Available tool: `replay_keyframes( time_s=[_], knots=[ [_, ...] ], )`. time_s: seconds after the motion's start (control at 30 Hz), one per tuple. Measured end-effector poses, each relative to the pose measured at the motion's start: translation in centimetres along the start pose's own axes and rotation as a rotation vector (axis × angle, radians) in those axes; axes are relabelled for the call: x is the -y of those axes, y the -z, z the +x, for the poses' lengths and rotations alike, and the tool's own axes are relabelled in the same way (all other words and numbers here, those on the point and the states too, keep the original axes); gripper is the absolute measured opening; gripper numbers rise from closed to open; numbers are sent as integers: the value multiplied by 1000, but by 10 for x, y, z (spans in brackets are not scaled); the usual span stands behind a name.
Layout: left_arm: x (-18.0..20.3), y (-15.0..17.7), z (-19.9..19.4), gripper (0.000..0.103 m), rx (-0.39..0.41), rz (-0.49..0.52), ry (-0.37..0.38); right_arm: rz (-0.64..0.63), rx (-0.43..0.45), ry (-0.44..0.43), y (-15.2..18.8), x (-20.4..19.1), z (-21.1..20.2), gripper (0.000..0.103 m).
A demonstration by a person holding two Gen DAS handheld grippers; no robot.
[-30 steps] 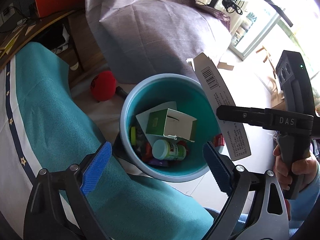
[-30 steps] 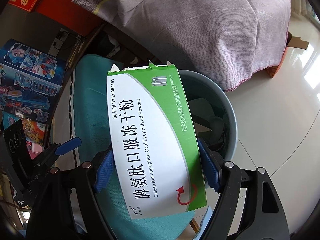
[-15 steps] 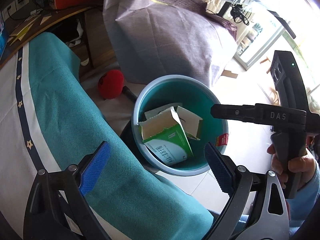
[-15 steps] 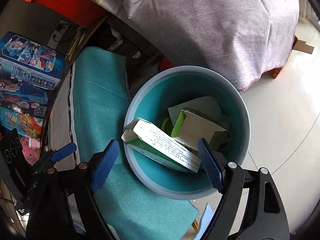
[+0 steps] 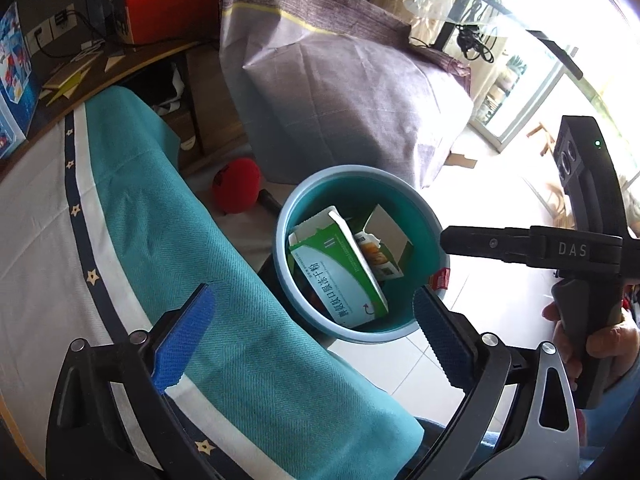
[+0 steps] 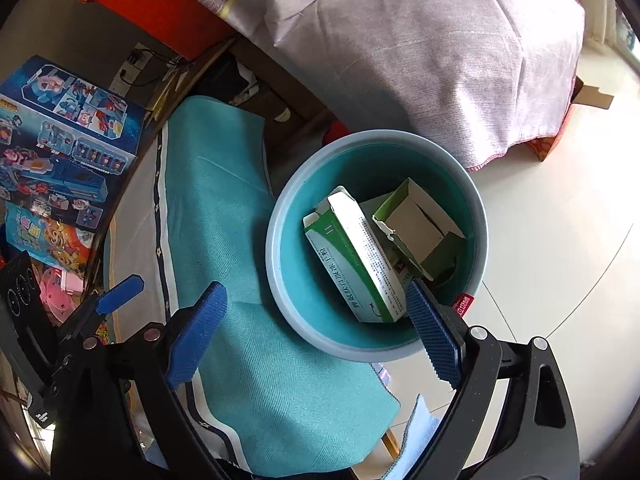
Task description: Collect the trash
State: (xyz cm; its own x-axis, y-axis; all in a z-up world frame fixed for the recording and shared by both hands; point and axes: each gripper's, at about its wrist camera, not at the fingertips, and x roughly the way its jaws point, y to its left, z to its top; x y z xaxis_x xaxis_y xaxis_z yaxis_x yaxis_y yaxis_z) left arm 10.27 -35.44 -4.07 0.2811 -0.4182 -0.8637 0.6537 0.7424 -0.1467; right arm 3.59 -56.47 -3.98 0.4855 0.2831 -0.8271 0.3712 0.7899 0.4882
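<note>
A teal bin stands on the floor beside the cloth-covered table. A long green-and-white medicine box lies slanted inside it, against an opened small green carton. My left gripper hovers above the bin's near rim; its jaws are opening with nothing between them. My right gripper hangs over the same rim, its jaws also opening and empty. The left wrist view shows the right gripper from the side, held by a hand at the bin's right.
A teal cloth with a white starred border covers the table at left. A red ball lies on the floor behind the bin. A grey-purple covered bulk stands beyond. Toy boxes sit at far left; pale tiled floor spreads right.
The green-and-white box left my right gripper and dropped into the bin. Both grippers have risen and drawn back, so the bin looks smaller. The right jaws stand wider.
</note>
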Motion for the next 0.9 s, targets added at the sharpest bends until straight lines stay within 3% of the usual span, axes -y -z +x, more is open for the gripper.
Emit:
replay_keyframes(
  time_s=[0.23,0.63,0.9],
  knots=[
    [3,17,-35,99,53,4,-60,-73,73,10,30,-23,-31,96],
    [-2,56,-74,99,73,-35,-112,-245,135,154,77,-56,-57,96],
    [-9,75,-93,99,84,-97,-122,-292,164,183,94,-65,-69,96]
  ],
)
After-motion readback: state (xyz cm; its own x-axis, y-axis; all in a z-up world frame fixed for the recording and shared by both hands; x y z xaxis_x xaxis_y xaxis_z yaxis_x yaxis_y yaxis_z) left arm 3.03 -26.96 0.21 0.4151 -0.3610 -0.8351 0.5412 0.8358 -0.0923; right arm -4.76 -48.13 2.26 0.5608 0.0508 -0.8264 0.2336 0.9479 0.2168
